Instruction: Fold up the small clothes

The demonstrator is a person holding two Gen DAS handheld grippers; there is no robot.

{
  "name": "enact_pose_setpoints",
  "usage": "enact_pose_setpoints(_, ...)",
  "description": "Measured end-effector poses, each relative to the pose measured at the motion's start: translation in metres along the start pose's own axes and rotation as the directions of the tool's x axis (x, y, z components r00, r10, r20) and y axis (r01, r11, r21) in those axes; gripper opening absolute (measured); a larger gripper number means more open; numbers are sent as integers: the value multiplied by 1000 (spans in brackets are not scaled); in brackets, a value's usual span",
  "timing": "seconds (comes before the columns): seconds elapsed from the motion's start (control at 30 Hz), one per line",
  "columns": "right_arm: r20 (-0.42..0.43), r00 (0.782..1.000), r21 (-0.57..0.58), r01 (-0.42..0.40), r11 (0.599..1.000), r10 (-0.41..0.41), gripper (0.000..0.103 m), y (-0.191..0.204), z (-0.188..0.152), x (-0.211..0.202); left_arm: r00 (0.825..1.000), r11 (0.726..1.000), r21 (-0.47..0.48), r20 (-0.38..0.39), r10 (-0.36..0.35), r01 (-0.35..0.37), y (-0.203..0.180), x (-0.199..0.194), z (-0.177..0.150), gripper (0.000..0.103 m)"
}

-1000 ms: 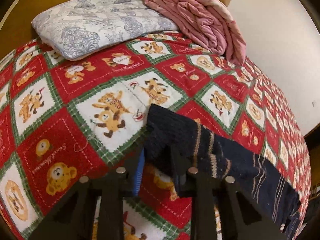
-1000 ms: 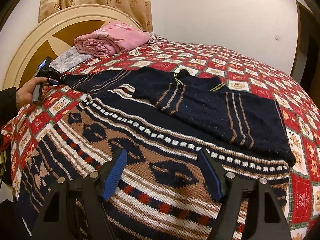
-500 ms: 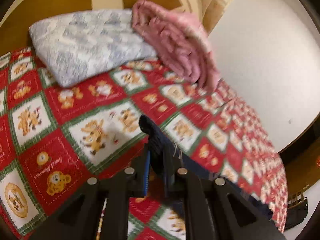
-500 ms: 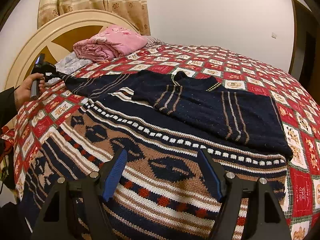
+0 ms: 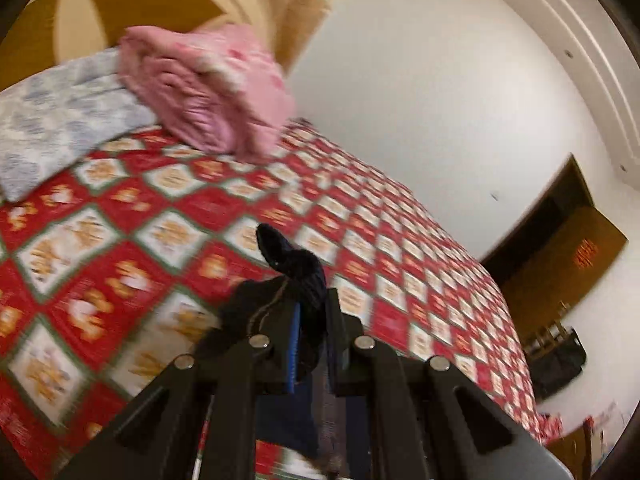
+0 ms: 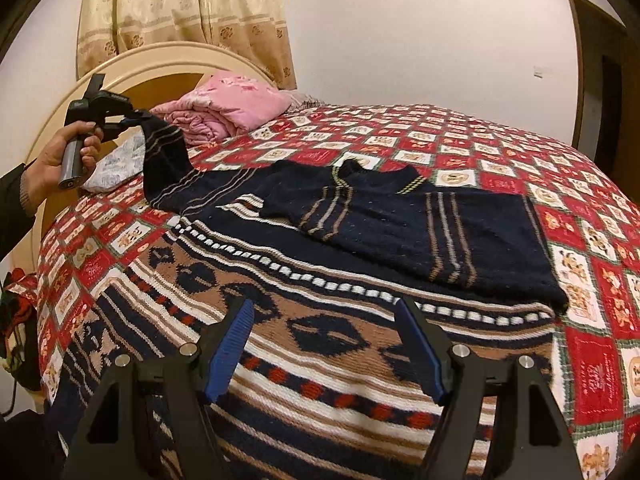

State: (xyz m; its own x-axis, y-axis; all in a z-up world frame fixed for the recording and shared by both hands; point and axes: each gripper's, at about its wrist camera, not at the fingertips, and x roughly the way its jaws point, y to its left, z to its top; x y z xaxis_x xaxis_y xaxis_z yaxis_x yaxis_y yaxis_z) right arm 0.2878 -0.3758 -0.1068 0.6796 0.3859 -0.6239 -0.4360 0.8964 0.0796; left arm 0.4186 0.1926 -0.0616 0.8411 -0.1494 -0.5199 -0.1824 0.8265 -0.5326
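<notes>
Now left gripper [image 5: 310, 320] pinches the sleeve [image 6: 166, 152] of the navy sweater [image 6: 400, 224] on the bed [image 6: 580, 208], lifted; right gripper [image 6: 324, 344] open above. Grip looks shallow, blurry view; sleeve may slip mid-fold.

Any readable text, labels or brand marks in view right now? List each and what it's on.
None can be read.
Script on the bedspread squares: too small and blurred.
Red marking on the wooden door: blurred, unreadable.
Marking on the left gripper body: too small.
</notes>
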Motion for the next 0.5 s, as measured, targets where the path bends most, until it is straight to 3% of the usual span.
enact_pose_setpoints(0.23, 14, 1000, 69, 15, 997, -16, 74, -33, -14, -16, 992, 991, 89, -81, -94, 101, -88, 22, -32, 11)
enact_pose_setpoints(0.5, 52, 999, 120, 11, 993, -17, 74, -53, -18, -29, 972, 977, 109, -165, -166, 185, -167, 52, -75, 11)
